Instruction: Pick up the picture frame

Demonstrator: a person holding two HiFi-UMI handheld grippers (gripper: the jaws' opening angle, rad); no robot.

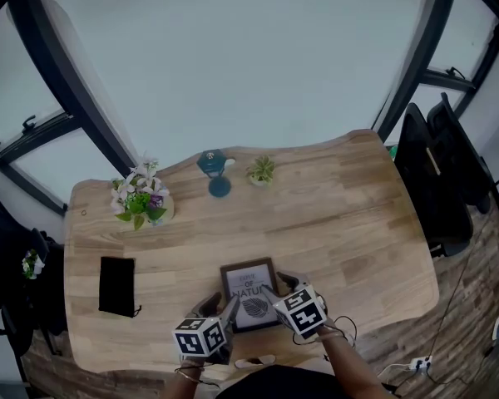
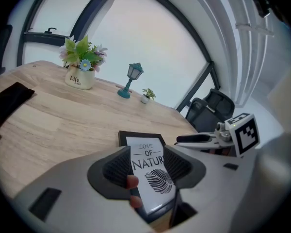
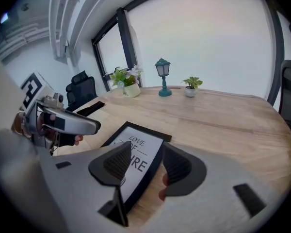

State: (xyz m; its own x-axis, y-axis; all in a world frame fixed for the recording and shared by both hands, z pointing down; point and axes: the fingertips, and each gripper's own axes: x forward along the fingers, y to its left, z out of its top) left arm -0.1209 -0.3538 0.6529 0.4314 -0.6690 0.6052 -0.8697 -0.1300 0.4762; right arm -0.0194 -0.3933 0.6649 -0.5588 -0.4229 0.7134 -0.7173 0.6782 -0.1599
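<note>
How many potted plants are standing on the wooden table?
2. White pot of flowers at the far left; small green potted plant right of the teal lantern figurine. None seems hidden.

The head view is looking steeply down from high above the pale wooden tabletop (image 1: 333, 223). Each gripper view is riding low, close behind its own jaws, facing along them across that tabletop. All three are sharing the black picture frame with a leaf print (image 2: 150, 171) at the jaws and the teal lantern ornament (image 3: 162, 74) well beyond them.
</note>
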